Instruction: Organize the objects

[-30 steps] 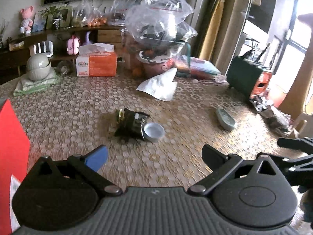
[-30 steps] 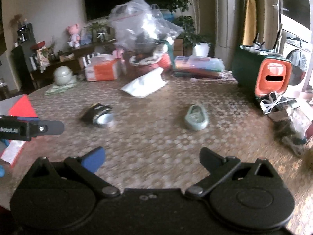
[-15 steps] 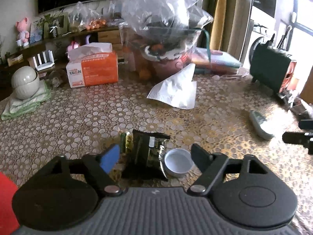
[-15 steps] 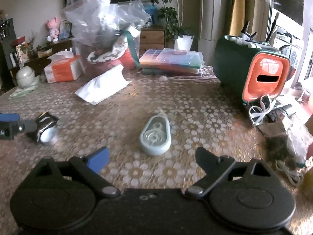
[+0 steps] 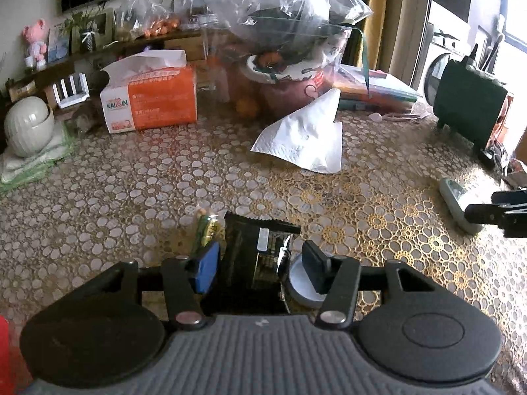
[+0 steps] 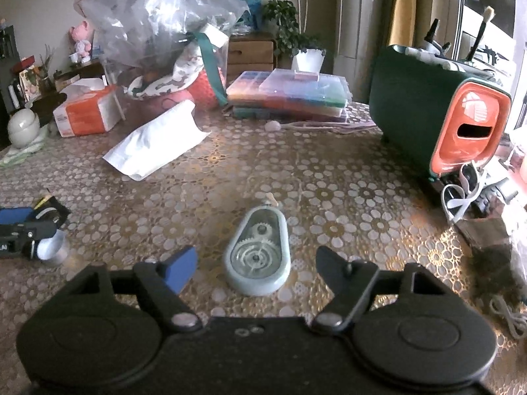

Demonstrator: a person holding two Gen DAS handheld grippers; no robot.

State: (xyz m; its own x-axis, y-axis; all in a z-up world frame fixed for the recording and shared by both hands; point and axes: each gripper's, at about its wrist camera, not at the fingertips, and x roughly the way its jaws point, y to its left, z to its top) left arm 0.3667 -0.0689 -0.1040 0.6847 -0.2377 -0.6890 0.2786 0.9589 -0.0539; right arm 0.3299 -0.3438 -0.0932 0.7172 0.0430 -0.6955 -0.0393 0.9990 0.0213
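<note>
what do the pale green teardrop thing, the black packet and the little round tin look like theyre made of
Teardrop thing: likely hard plastic, with a matte pale green rim and a clear window showing white gears. Black packet: looks like thin foil or plastic film, glossy, creased, with a jagged torn edge. Round tin: probably metal, a dull silver wall with a pale inside.

- Daylight comes in from 2 o'clock, through the bright window (image 5: pixel 513 16), which looks washed out.
- The patterned tablecloth (image 5: pixel 395 197) glows gold on that side and is dimmer toward 9 o'clock.
- The clear plastic bag (image 6: pixel 154 19) shines with white glare.
- Straight lines bend near the edges, and the corners go dark.
- Both pictures look a little soft.
</note>
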